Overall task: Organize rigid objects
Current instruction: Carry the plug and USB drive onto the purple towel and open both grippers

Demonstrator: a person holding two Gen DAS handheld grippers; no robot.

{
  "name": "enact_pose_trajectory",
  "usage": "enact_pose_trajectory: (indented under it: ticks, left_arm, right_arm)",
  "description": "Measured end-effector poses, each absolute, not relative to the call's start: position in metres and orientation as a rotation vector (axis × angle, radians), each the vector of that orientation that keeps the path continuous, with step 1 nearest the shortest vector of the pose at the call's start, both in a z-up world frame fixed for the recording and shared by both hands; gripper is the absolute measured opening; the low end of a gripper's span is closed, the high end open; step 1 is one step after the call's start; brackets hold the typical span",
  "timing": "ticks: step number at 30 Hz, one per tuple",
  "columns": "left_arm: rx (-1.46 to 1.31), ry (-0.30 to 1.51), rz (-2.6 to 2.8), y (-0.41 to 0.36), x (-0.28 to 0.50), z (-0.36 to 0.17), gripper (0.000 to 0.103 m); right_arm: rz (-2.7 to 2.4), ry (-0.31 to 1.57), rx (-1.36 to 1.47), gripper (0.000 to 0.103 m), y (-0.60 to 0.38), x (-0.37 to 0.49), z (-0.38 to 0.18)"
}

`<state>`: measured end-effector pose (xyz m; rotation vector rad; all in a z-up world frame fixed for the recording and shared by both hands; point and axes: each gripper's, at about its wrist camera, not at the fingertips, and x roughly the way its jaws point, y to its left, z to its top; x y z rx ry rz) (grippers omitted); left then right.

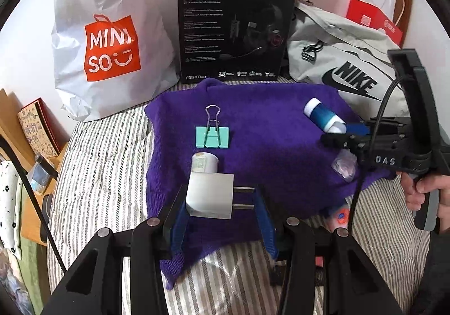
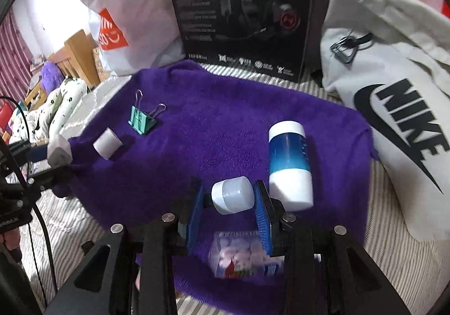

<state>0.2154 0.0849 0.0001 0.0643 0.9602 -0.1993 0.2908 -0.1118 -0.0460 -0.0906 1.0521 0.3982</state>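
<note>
Now your left gripper holds the white plug, and your right gripper holds a small white cap near the purple cloth's front edge.

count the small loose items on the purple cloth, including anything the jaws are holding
6: white charger plug in the left jaws, small white bottle in the right jaws, blue tube, teal binder clip, white cap, clear packet. None seem hidden.

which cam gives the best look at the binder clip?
Left wrist. The binder clip lies near the middle of the frame on the purple cloth, seen from above, with its green body and one wire handle sharp. In the right wrist view the clip is smaller, off to the left, slightly blurred, though both handles show.
</note>
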Motion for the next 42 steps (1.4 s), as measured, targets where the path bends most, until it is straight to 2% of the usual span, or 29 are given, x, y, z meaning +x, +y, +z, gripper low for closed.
enact_pose_trajectory:
  ticks: [19,22,24,42]
  left_arm:
    - [0.065,0.992,-0.181,0.088,0.236,-0.012,0.043]
    - [0.073,0.997,-0.173,0.089,0.238,-0.014,0.043]
    - [0.072,0.997,-0.173,0.090,0.239,-0.014,0.043]
    - [0.112,1.013,-0.267,0.041,0.300,-0.028,0.043]
  right_arm:
    - [0.436,1.079,-0.197,0.036,-0.095,0.298,-0.068]
    - [0.446,1.086,-0.202,0.044,-0.095,0.298,-0.068]
    - [0.439,1.090,-0.206,0.053,-0.096,0.296,-0.067]
    - [0.378,0.990,-0.101,0.054,-0.155,0.255,-0.018]
